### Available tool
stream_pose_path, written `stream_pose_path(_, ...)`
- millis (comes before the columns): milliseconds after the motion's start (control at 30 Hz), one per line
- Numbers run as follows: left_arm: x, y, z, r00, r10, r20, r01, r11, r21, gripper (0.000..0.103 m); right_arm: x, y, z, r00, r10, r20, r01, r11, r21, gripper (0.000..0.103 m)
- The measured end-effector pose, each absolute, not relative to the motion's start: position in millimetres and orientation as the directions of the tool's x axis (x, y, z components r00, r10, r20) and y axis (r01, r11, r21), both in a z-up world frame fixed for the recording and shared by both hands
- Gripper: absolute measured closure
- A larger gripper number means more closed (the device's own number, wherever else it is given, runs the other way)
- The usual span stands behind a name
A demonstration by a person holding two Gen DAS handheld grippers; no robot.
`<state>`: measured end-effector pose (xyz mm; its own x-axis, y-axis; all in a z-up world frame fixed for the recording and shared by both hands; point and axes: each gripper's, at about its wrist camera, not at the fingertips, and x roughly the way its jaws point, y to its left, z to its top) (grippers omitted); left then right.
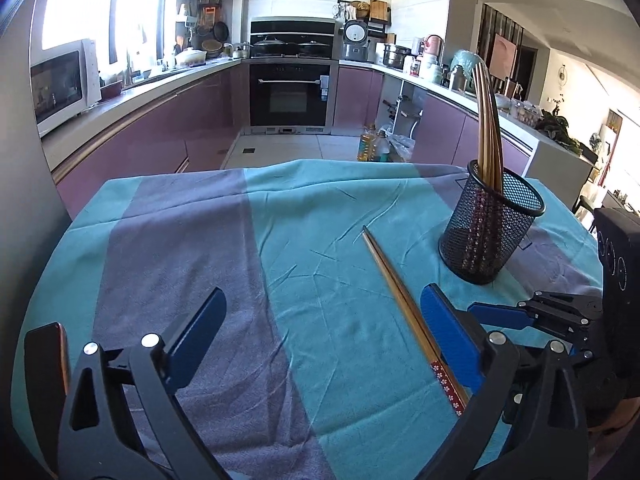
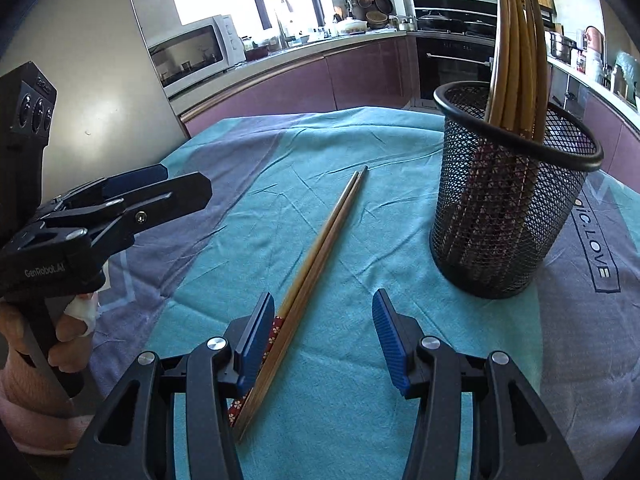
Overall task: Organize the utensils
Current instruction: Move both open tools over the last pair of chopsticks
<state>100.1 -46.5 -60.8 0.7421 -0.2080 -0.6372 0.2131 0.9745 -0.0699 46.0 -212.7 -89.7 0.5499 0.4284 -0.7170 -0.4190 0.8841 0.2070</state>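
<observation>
A pair of wooden chopsticks (image 1: pixel 396 292) with red flowered ends lies flat on the teal and grey cloth (image 1: pixel 224 240). My left gripper (image 1: pixel 323 298) stands wide open just above the cloth, and the chopsticks run along the inside of its right finger. My right gripper (image 2: pixel 324 300) is open too. The same chopsticks (image 2: pixel 320 248) lie against its left pad, while its right pad stands apart from them. A black mesh cup (image 2: pixel 508 208) holding several upright chopsticks stands to the right, and in the left wrist view this cup (image 1: pixel 488 236) is at the far right.
A hand (image 2: pixel 68 332) holds the left gripper (image 2: pixel 184 182) at the left of the right wrist view. The cloth-covered table ends at a rounded far edge (image 1: pixel 280 168). Kitchen counters, a microwave (image 1: pixel 60 84), an oven (image 1: pixel 290 94) and oil bottles (image 1: pixel 374 144) on the floor lie beyond.
</observation>
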Motion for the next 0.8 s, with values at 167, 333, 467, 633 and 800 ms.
stream_pose_path(167, 101, -49, -63, 0.736, -0.214, -0.642, 0.223, 0.972, -0.069, 0.012, 49, -207, -93, 0.540, 0.412, -0.734, -0.420, 0.888, 0.189, 0.054)
stream_pose_path(333, 103, -49, -66, 0.730, -0.218, -0.648, 0.223, 0.972, -0.075, 0.013, 49, -206, -95, 0.539, 0.398, -0.743, -0.418, 0.892, 0.175, 0.054)
stream_pose_path(467, 105, -52, -70, 0.723, -0.219, -0.656, 0.227, 0.971, -0.074, 0.014, 48, -208, -96, 0.539, 0.395, -0.744, -0.412, 0.894, 0.176, 0.055)
stream_pose_path(633, 106, -57, -75, 0.710, -0.225, -0.668, 0.240, 0.968, -0.072, 0.015, 46, -213, -96, 0.538, 0.391, -0.747, -0.399, 0.899, 0.183, 0.056)
stream_pose_path(800, 110, -67, -81, 0.690, -0.233, -0.686, 0.263, 0.963, -0.062, 0.016, 44, -218, -95, 0.534, 0.395, -0.747, -0.393, 0.899, 0.195, 0.056)
